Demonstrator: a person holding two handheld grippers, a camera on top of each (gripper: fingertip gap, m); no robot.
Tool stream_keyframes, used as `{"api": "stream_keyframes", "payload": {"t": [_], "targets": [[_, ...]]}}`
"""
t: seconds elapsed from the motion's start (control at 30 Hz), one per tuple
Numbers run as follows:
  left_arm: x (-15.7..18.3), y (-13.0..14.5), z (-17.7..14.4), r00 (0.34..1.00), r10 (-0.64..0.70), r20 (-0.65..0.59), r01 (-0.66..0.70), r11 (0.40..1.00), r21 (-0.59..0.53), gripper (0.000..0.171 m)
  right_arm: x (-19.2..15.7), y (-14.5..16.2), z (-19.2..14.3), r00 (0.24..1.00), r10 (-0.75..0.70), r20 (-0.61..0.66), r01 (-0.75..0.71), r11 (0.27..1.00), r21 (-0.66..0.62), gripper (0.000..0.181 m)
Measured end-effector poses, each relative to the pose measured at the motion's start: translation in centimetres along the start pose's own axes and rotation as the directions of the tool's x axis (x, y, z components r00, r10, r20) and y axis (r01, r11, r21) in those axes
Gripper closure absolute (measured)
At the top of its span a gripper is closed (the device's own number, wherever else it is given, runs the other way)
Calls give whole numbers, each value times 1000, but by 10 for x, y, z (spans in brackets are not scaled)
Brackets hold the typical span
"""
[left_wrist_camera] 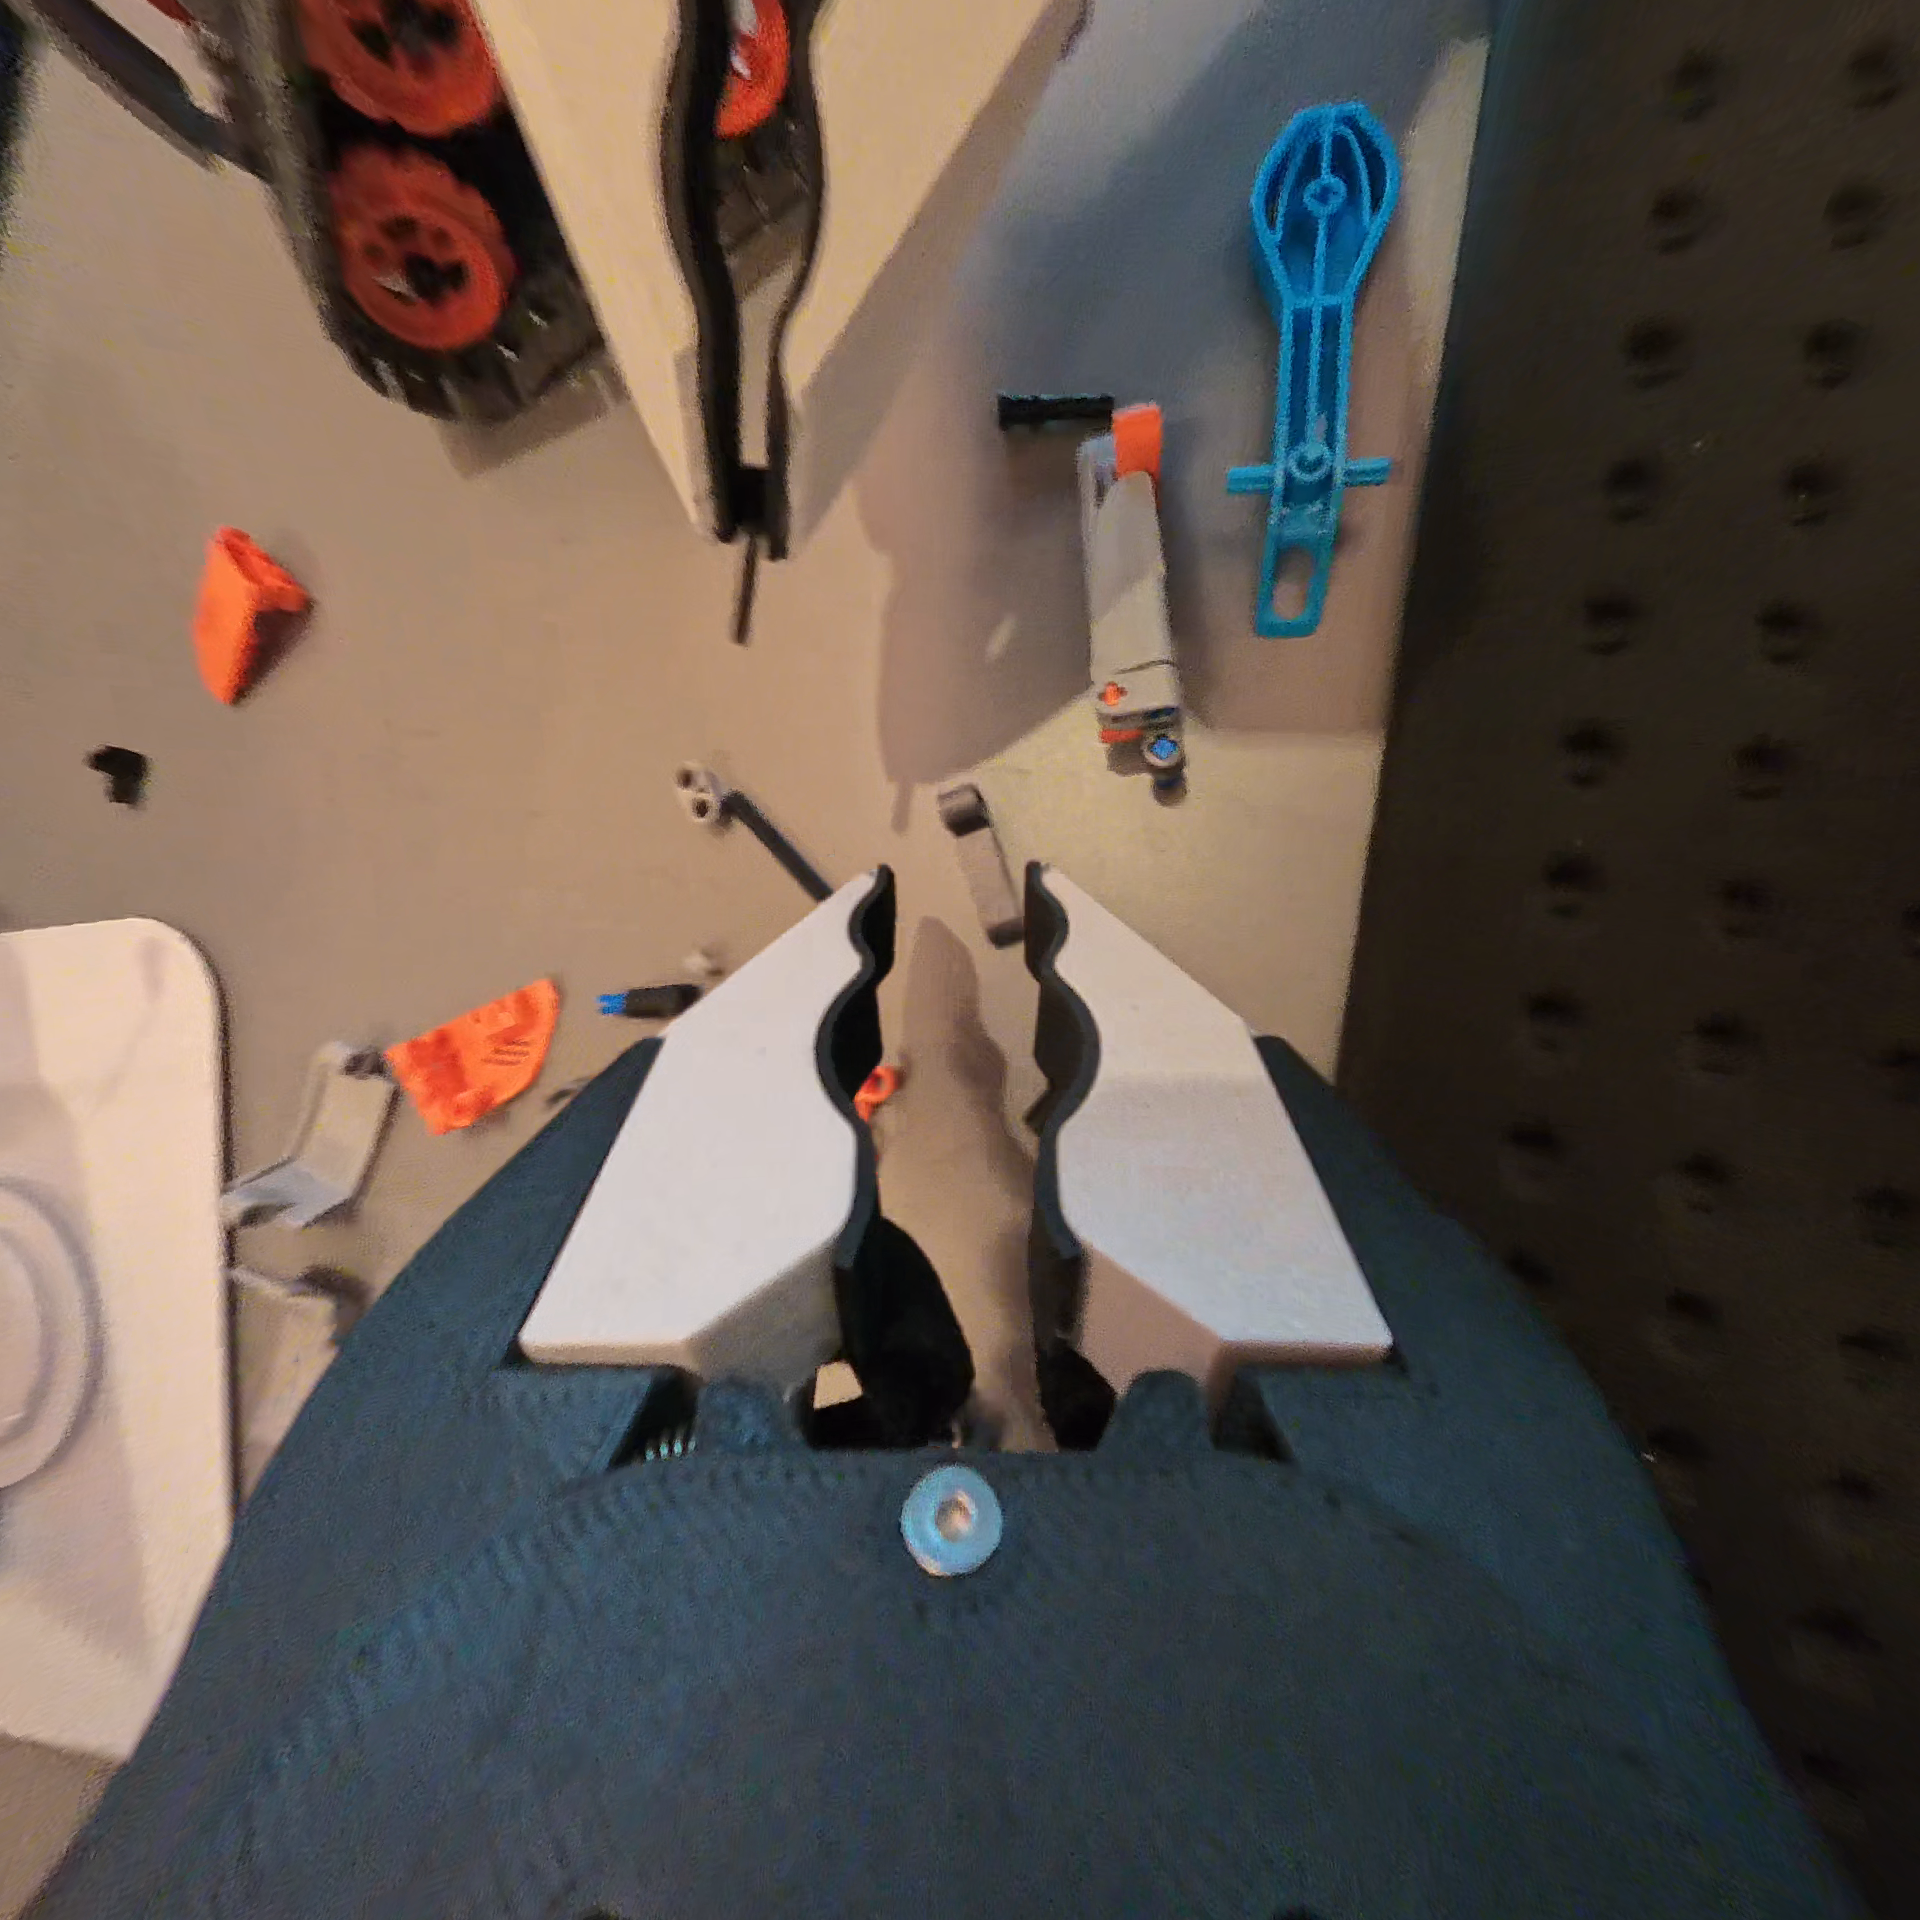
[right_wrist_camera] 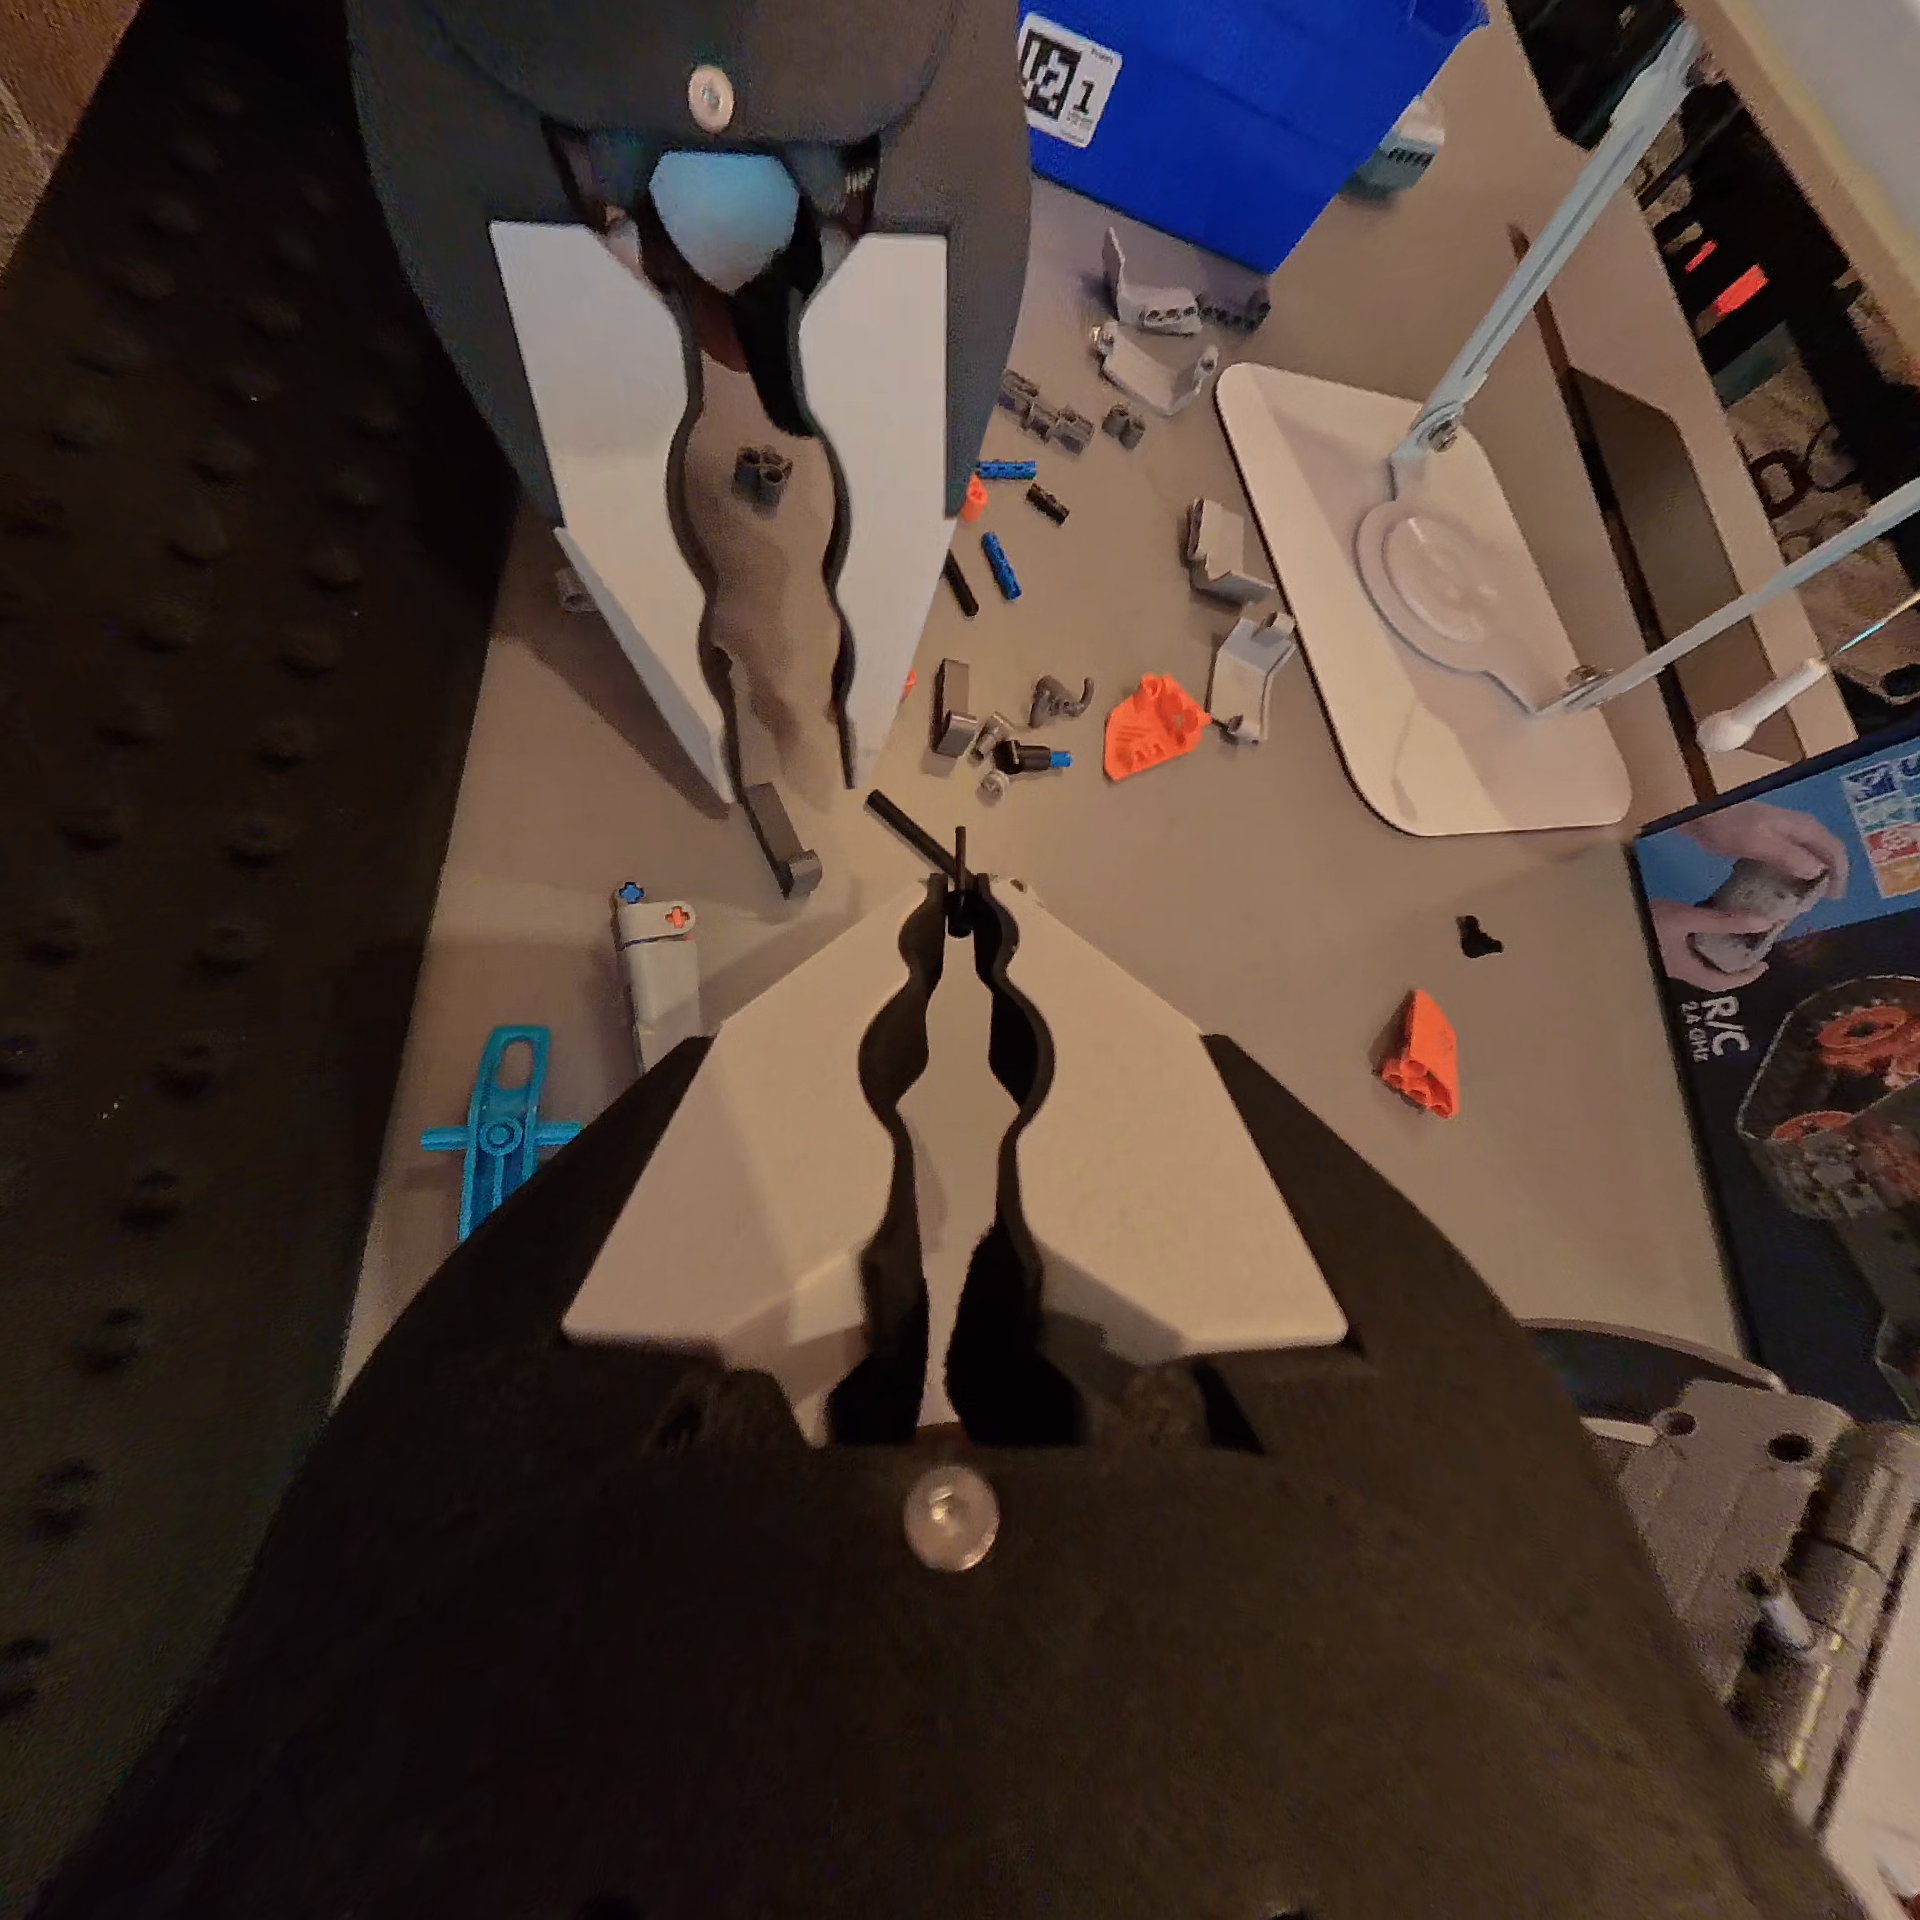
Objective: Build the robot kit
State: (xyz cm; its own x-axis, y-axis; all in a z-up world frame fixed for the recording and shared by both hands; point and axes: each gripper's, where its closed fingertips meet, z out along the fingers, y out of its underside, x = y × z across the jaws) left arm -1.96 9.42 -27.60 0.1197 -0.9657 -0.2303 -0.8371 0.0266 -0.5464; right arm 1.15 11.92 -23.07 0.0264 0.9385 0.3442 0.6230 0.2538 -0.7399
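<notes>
2 grippers, 2 orange panels, 1 blue tool, 1 white tray, 1 blue bin.

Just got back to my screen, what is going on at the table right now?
A person works a gripper in each hand over a tabletop strewn with small building-toy parts. The right gripper is shut on a thin black axle at its fingertips. The left gripper hangs open and empty just above a grey angled beam. Nearby lie a blue lever-shaped tool, a grey motor-like piece and orange panels.

Hobby workbench: scattered toy building parts, kit box, perforated mat.
</notes>
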Motion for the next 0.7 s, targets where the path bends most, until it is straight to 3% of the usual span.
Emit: {"api": "stream_keyframes", "payload": {"t": [0.33,0.5,0.7], "targets": [[13,15,3,996,-25,-83,19,998,-65,152,-5,7,0,1000,7,28,-6,1000,-29,179],[0,8,6,1000,7,3,-7,999,-48,154,-6,7,-1,999,8,31,-7,1000,-28,179],[0,-4,15,993,101,-63,-104,993,-51,149,-5,8,-4,1000,12,29,-12,1000,-26,179]]}}
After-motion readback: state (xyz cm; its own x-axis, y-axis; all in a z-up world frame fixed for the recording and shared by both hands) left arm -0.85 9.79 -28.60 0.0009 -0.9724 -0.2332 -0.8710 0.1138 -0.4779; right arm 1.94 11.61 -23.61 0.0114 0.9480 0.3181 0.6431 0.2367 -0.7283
